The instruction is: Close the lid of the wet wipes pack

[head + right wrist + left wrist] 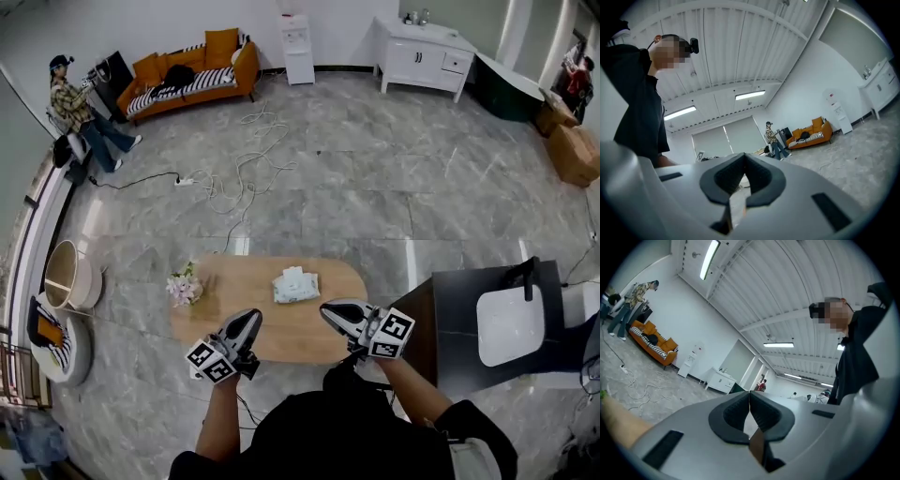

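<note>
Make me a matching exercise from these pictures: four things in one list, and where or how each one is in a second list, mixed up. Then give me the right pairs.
Things
1. white soft wet wipes pack
2. small bunch of pink and white flowers
3. orange sofa with striped cushions
4. left tool

Place or state
A. against the far wall
B. jaws together, holding nothing
C. near the middle of the oval wooden table
D. at the left end of that table

Pairs: 1-C, 2-D, 3-A, 4-B
</note>
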The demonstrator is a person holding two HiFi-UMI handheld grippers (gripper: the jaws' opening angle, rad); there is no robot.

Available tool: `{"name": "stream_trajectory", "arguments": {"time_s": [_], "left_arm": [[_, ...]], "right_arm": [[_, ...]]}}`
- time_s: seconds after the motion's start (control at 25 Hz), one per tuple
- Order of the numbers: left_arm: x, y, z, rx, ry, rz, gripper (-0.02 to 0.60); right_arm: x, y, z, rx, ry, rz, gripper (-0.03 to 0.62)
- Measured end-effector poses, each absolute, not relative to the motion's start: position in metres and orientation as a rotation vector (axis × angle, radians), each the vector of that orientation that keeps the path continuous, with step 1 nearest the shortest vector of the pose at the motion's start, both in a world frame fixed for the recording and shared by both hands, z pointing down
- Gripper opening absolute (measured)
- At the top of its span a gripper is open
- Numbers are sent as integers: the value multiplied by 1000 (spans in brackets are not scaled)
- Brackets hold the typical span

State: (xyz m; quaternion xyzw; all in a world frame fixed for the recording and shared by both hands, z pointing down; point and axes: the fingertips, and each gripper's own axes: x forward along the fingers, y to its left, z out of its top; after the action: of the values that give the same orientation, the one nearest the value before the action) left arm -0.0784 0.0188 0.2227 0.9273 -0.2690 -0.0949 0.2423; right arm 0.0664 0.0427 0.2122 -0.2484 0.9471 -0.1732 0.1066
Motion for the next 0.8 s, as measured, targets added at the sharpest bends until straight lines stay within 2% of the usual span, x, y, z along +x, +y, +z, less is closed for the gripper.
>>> {"name": "stream_trajectory", "arguments": {"time_s": [0.44, 0.8], "left_arm": [[-91, -71, 298, 2376, -845, -151, 17], [-127, -142, 458, 2228, -698, 45, 17]], "right_arm": [[115, -73, 298, -706, 2759, -698, 11], [111, -145, 431, -898, 2546, -1108, 11]]}}
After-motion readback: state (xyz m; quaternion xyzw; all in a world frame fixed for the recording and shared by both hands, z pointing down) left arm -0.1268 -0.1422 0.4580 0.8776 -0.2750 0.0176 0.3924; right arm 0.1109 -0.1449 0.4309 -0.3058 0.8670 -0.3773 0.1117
